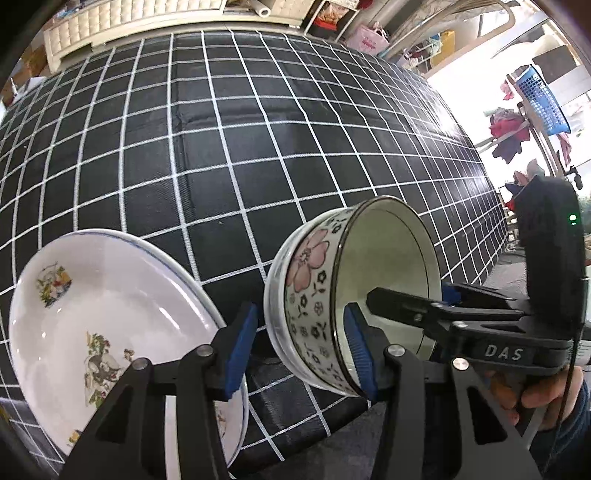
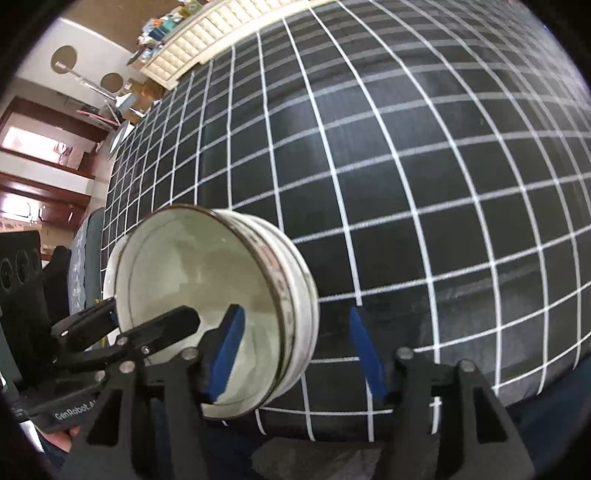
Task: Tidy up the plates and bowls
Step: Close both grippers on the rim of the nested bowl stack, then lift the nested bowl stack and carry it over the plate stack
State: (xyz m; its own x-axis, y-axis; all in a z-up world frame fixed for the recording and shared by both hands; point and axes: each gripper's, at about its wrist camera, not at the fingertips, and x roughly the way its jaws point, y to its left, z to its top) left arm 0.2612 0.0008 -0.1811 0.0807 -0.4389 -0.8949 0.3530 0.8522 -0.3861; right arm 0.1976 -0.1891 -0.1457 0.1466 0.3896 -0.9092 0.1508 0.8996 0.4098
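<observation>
A floral bowl, nested in another white bowl, stands on the checked cloth. My left gripper straddles its near wall. One blue pad is inside against the rim, and the other stands just clear of the outside. My right gripper straddles the opposite wall of the bowl, with one pad inside and the outer pad well apart from it. Both grippers are open. Each shows in the other's view: the right gripper and the left gripper. Stacked white plates with printed pictures lie left of the bowls.
The black cloth with a white grid stretches far behind the dishes, and its front edge runs just below them. A cream padded headboard lines the far side. A person's hand holds the right gripper's handle. Household clutter fills the room's right side.
</observation>
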